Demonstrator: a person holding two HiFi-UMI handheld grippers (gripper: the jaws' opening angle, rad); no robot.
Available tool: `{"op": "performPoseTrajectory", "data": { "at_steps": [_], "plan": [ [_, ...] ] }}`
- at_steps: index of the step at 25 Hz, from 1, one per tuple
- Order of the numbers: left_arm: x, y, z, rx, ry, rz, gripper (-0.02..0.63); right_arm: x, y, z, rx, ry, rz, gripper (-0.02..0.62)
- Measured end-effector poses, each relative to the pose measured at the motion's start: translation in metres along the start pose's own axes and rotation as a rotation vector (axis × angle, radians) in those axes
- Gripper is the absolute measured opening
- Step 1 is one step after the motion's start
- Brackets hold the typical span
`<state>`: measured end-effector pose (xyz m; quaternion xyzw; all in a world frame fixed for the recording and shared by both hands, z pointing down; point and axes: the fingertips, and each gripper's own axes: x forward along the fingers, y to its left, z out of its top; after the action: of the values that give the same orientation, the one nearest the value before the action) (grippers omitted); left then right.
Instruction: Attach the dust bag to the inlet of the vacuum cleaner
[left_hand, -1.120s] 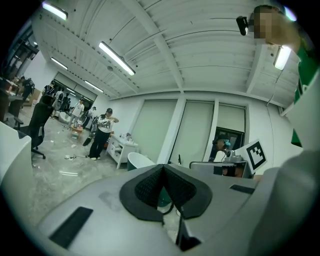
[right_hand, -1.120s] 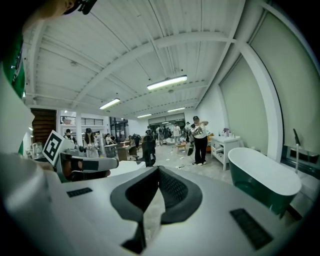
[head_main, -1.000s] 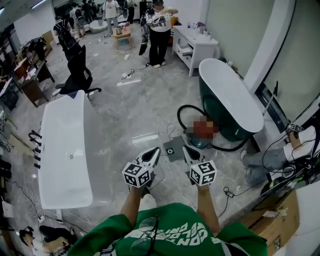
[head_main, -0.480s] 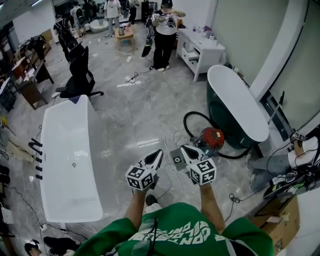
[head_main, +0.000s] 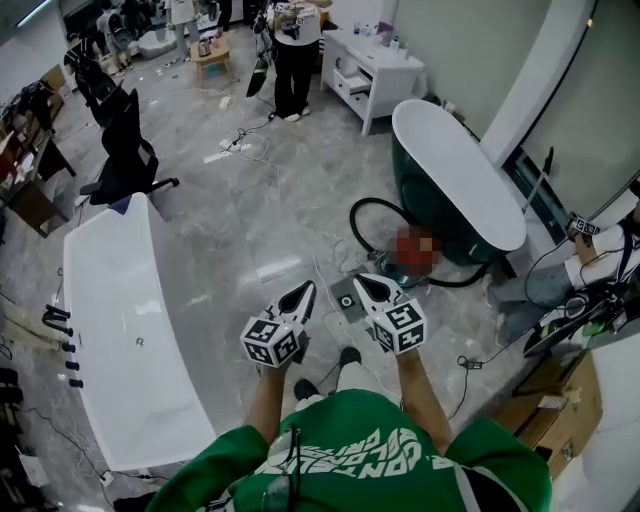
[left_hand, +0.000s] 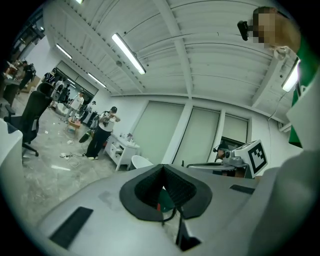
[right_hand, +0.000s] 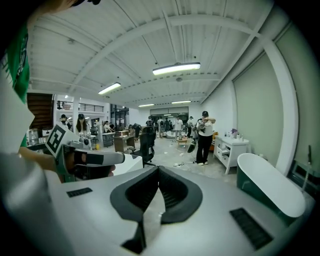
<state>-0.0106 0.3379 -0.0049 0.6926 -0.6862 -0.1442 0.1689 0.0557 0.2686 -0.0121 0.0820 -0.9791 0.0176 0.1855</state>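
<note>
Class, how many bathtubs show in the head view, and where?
2. A white bathtub at the left; a green bathtub at the right, by the wall. Others may be hidden far back.

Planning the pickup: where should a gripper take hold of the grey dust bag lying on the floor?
Likely its near edge, approached low from the person's side. The dust bag lies flat on the floor, so only a thin edge fits between jaws; the round hole sits mid-panel. The right gripper is nearest, now shut.

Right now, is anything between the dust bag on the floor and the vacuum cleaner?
Nothing visible does: the dust bag and vacuum cleaner lie close together on the floor; the black hose loops off behind.
</note>
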Motion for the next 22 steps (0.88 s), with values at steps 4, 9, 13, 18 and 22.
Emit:
{"op": "performPoseTrajectory", "data": {
  "at_steps": [4,9,13,18,22],
  "plan": [
    [0.042,0.009,-0.006,0.000,0.046,-0.056,0.005,0.005,-0.040,-0.010,0.049,0.004,-0.072,0.009],
    [0.109,0.020,-0.002,0.029,0.093,-0.133,0.005,0.017,-0.107,-0.009,0.110,-0.038,-0.175,0.009],
    [0.167,0.023,0.003,0.065,0.143,-0.205,0.005,0.025,-0.164,-0.003,0.166,-0.073,-0.260,0.009],
    [0.230,0.032,0.016,0.078,0.182,-0.273,0.005,0.035,-0.217,0.002,0.208,-0.081,-0.337,0.009],
    [0.279,0.014,0.010,0.095,0.219,-0.337,0.005,0.026,-0.262,-0.005,0.247,-0.093,-0.393,0.009]
  ]
}}
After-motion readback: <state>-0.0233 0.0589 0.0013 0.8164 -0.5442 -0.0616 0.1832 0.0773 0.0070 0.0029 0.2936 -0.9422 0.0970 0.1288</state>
